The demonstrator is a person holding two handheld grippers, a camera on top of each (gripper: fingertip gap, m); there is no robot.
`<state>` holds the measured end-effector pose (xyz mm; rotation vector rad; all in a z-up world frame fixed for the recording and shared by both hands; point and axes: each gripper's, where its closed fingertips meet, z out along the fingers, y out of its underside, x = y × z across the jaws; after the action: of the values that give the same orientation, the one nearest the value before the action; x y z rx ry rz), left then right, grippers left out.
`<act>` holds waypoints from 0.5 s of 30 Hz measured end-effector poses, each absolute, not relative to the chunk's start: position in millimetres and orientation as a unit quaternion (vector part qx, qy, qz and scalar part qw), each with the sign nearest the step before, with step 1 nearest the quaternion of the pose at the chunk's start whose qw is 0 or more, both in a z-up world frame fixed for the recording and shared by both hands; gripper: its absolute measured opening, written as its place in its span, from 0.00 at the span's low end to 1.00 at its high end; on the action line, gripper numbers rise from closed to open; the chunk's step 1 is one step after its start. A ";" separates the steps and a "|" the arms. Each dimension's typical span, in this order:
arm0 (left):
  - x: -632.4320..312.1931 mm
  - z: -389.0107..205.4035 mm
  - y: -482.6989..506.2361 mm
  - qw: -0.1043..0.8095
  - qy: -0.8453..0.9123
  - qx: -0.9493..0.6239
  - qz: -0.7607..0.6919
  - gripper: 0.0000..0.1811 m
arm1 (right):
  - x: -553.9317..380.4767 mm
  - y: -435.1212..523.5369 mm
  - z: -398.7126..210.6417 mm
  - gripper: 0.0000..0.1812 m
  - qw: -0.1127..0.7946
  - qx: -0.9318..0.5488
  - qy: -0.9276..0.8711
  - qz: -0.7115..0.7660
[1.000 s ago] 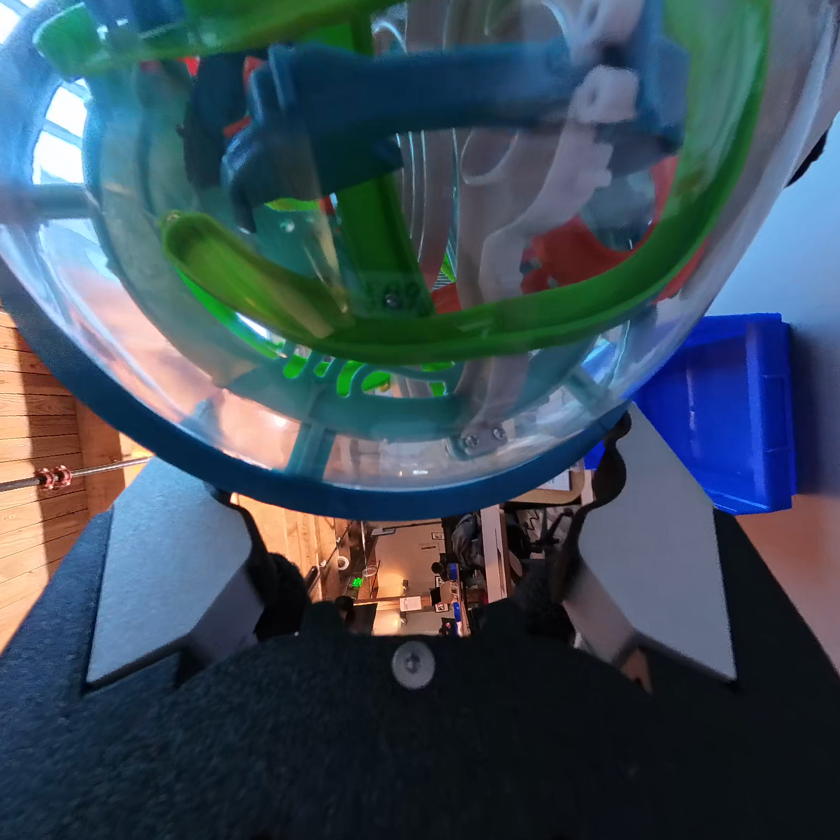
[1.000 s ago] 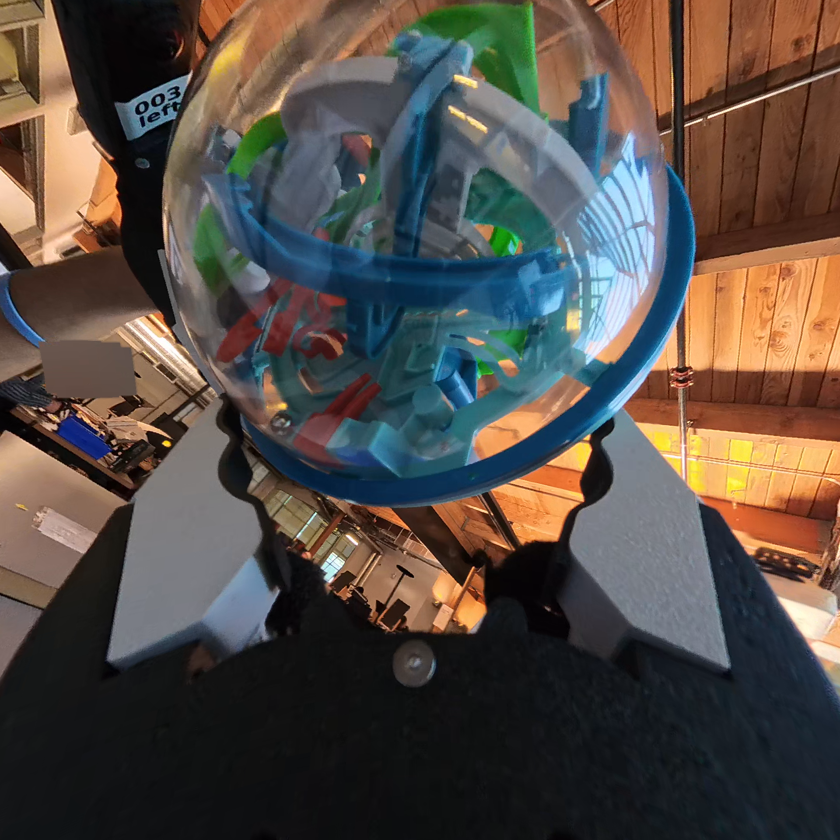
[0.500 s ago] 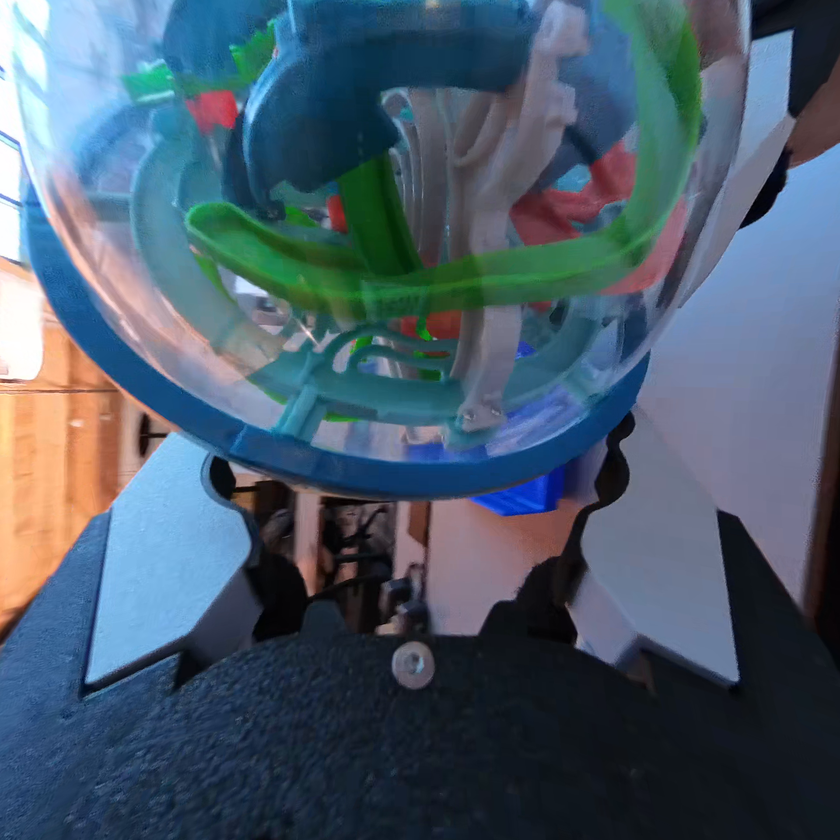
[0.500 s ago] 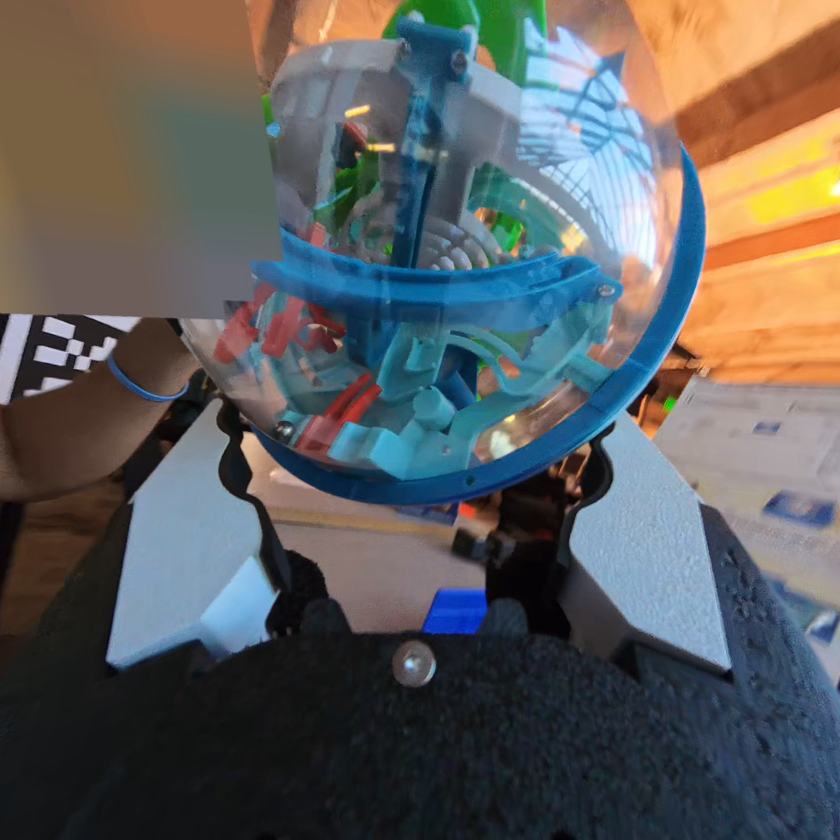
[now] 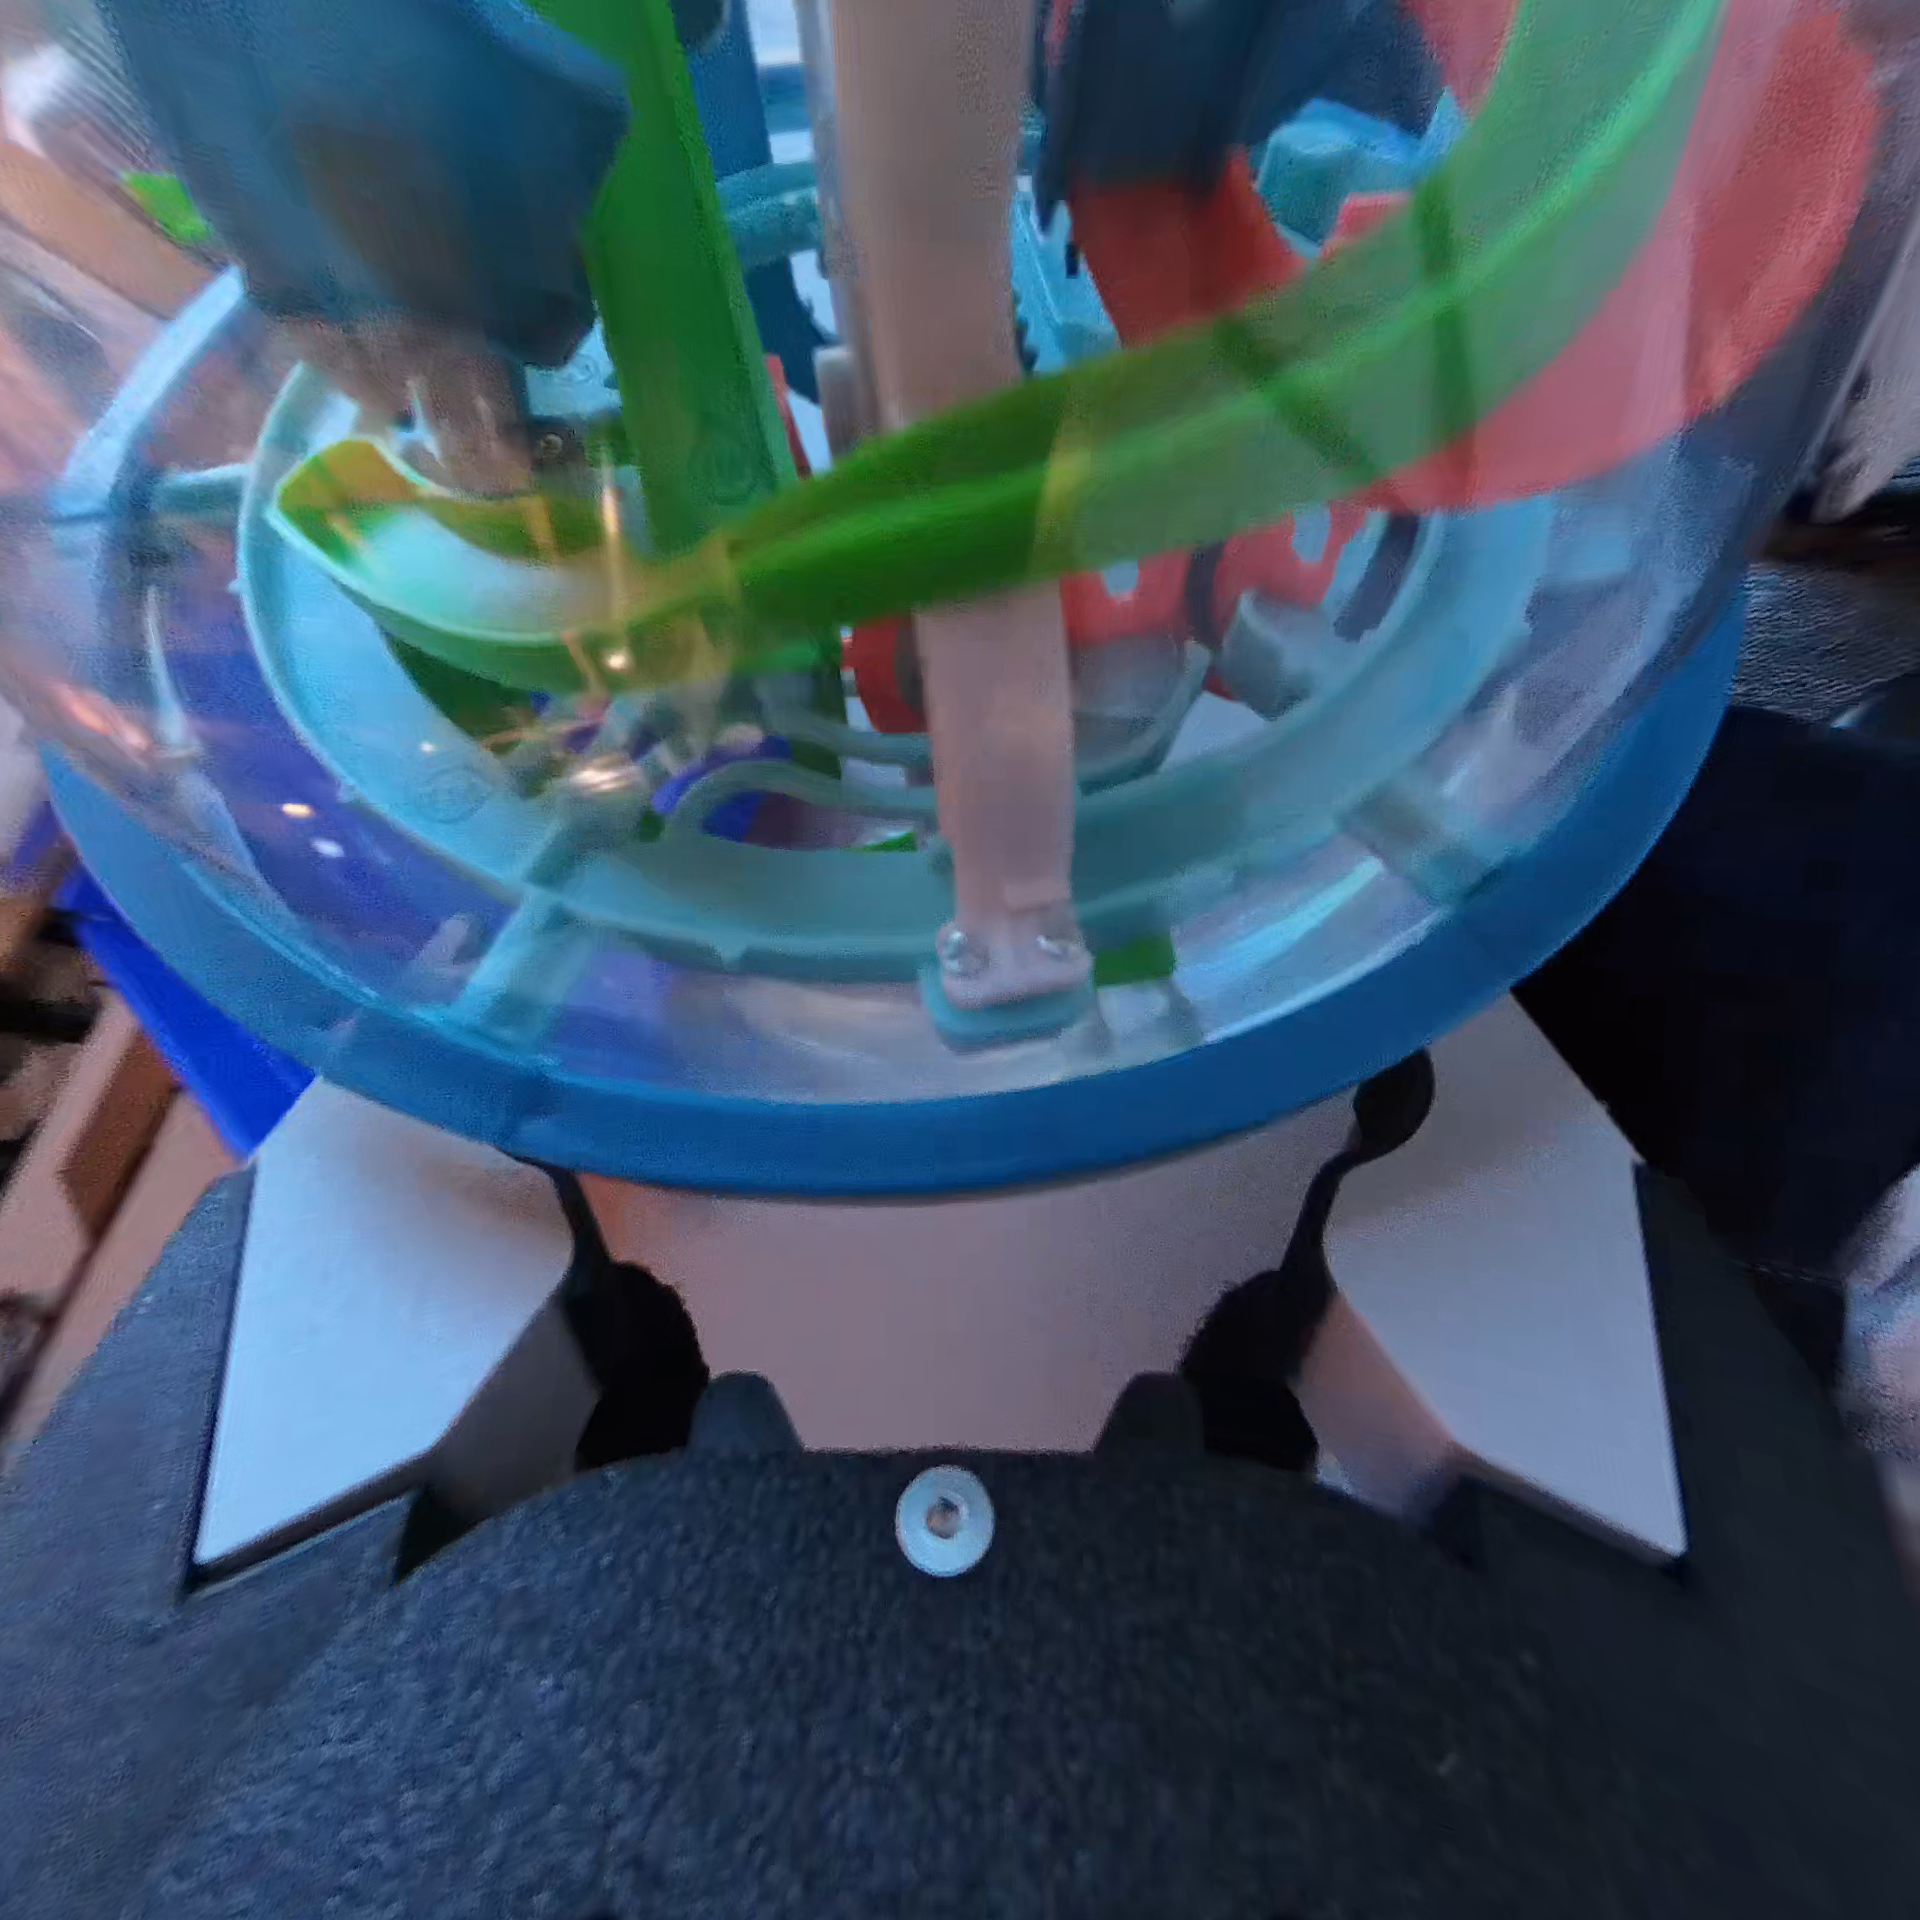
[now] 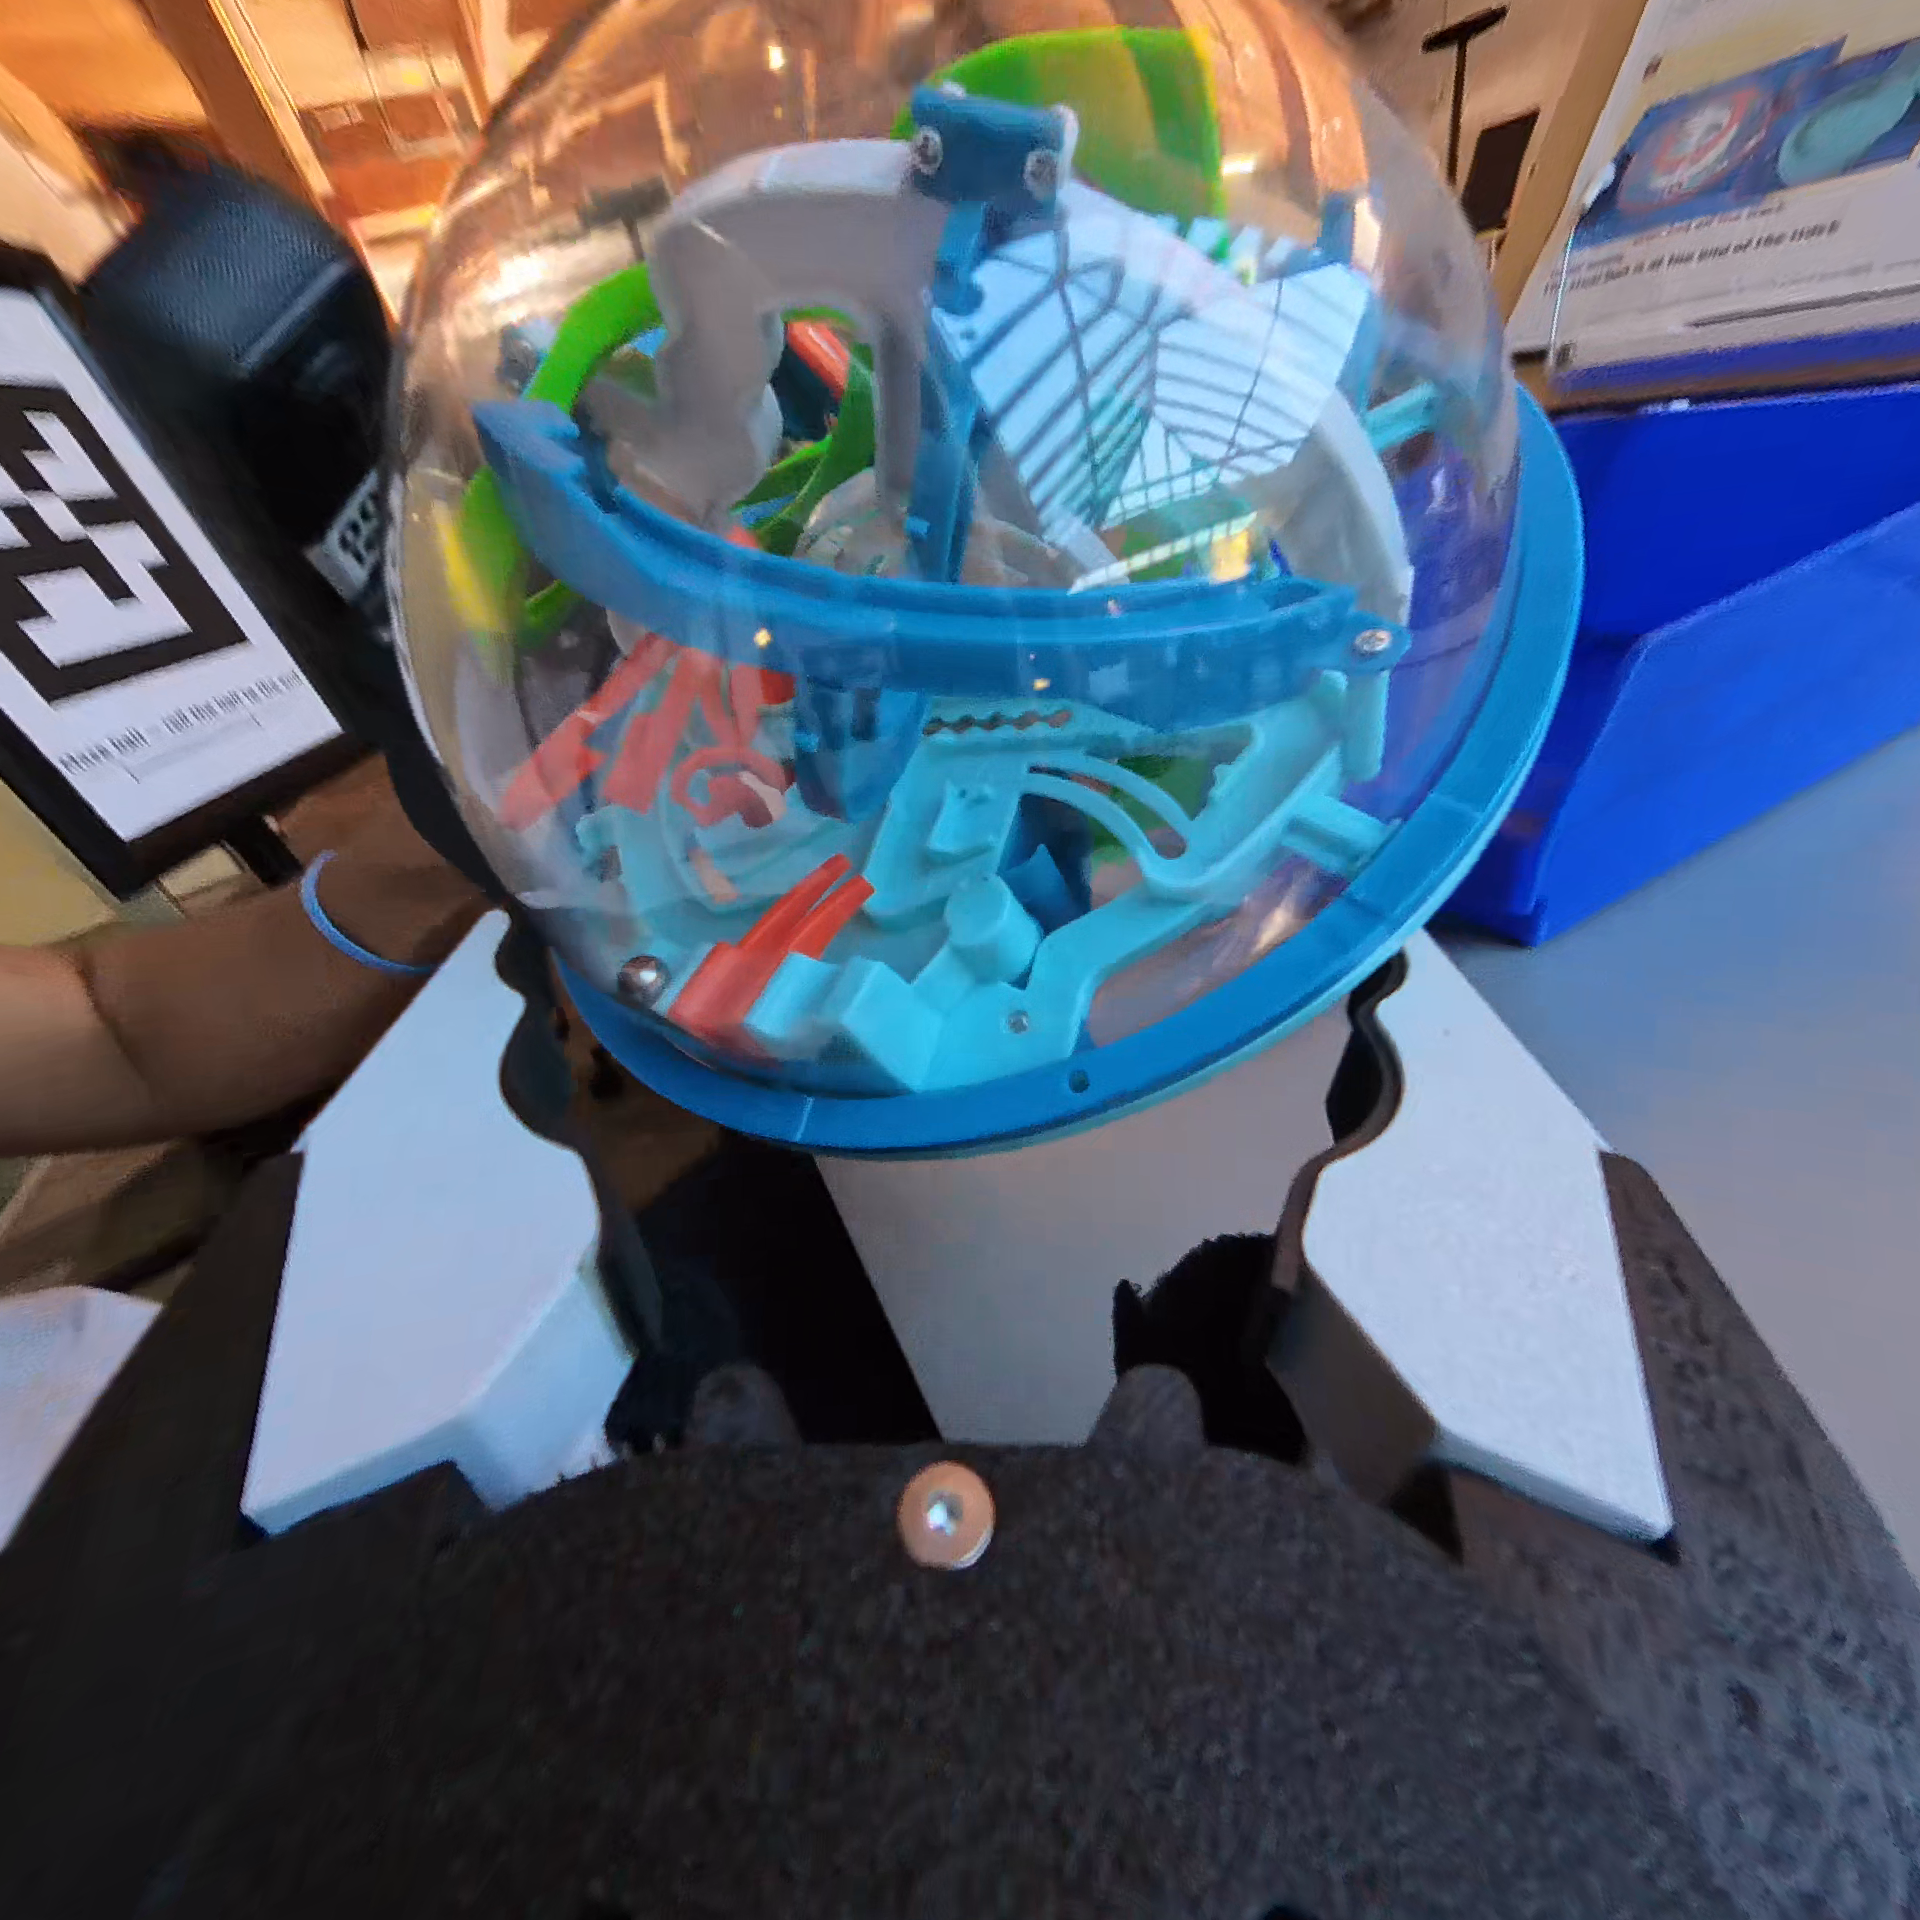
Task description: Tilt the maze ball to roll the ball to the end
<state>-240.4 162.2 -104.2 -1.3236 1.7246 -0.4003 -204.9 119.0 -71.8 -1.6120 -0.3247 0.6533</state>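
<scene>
The maze ball (image 6: 956, 623) is a clear sphere with a blue rim and blue, green, red, grey and teal tracks inside. My right gripper (image 6: 945, 1070) is shut on its rim from below, one white finger on each side. A small steel ball (image 6: 641, 977) lies low on the left by a red track, close to the rim. My left gripper (image 5: 956, 1122) is shut on the maze ball (image 5: 935, 623) from the other side. The steel ball does not show in the blurred left wrist view. The left gripper's black body (image 6: 239, 312) shows behind the sphere.
A blue bin (image 6: 1714, 675) stands on the grey table (image 6: 1714, 1091) to the right, and also shows in the left wrist view (image 5: 177, 997). A framed black-and-white marker sign (image 6: 94, 623) stands at the left. A forearm (image 6: 156, 997) with a blue band reaches in. A poster (image 6: 1745, 177) is at back right.
Both grippers swung the maze ball down from facing the wooden ceiling to facing the table and bin. The steel ball stayed low on the left by the red track.
</scene>
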 end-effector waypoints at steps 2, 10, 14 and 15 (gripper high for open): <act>-243.0 -114.1 162.5 0.433 0.696 -0.543 -0.182 0.87 | -206.0 122.4 -81.8 0.81 0.625 -0.715 -0.148 0.276; -249.6 -129.3 154.2 0.376 0.669 -0.563 -0.306 0.88 | -213.8 121.5 -111.8 0.81 0.534 -0.785 -0.141 0.281; -248.6 -142.1 152.0 0.352 0.676 -0.575 -0.298 0.88 | -207.4 122.8 -108.9 0.81 0.550 -0.779 -0.146 0.261; -247.7 -145.5 150.7 0.346 0.676 -0.578 -0.298 0.88 | -205.7 123.0 -107.2 0.81 0.554 -0.778 -0.143 0.262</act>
<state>-247.7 150.7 -145.5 -1.4997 1.7544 -0.7744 -205.7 123.0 -107.2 -1.8376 -0.3371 0.6192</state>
